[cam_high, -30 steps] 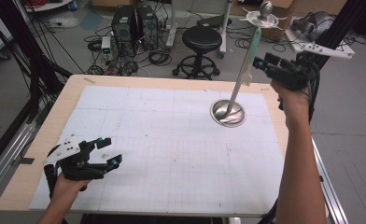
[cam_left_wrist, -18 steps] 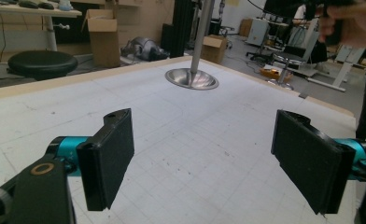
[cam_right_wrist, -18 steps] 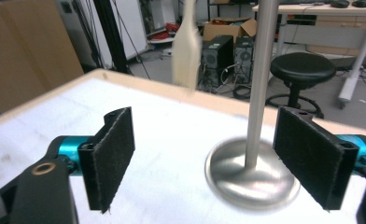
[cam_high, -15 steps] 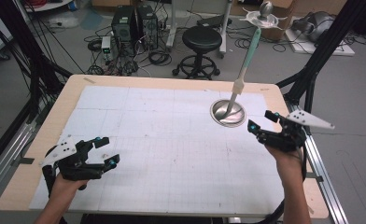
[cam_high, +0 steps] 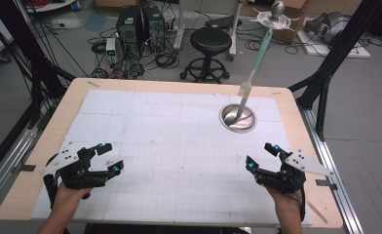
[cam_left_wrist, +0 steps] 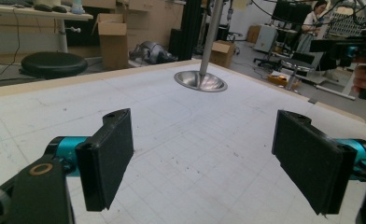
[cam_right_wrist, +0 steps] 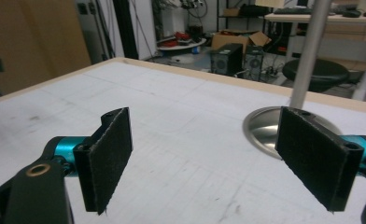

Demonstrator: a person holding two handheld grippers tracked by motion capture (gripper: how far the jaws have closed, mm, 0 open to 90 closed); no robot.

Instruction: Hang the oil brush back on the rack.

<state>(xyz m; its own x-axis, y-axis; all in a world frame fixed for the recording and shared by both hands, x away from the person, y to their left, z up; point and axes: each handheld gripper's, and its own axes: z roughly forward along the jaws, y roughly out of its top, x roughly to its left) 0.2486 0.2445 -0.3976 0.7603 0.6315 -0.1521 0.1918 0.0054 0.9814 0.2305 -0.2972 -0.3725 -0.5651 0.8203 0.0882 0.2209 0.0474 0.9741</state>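
Note:
A metal stand rests on its round dish base [cam_high: 238,118] at the back right of the white sheet [cam_high: 169,146]. Its tall pole [cam_high: 257,68] rises to a teal upper part with a small dish and ball on top. My left gripper [cam_high: 110,157] hovers open over the front left of the sheet, with nothing between its pads [cam_left_wrist: 107,154]. My right gripper [cam_high: 261,156] is low at the front right. Its jaws have just been opening and stand wide, with nothing between them. The right gripper view shows the dish base [cam_right_wrist: 265,128] past the right pad [cam_right_wrist: 316,156].
The wooden table [cam_high: 72,105] ends close behind the stand and to its right. Black frame struts [cam_high: 330,63] stand off the right and left sides. A stool [cam_high: 211,44], computer towers [cam_high: 140,24] and cables lie on the floor behind the table.
My right gripper has come down from beside the stand's pole to just above the table's front right, and its jaws have spread wider. The left gripper has stayed in place.

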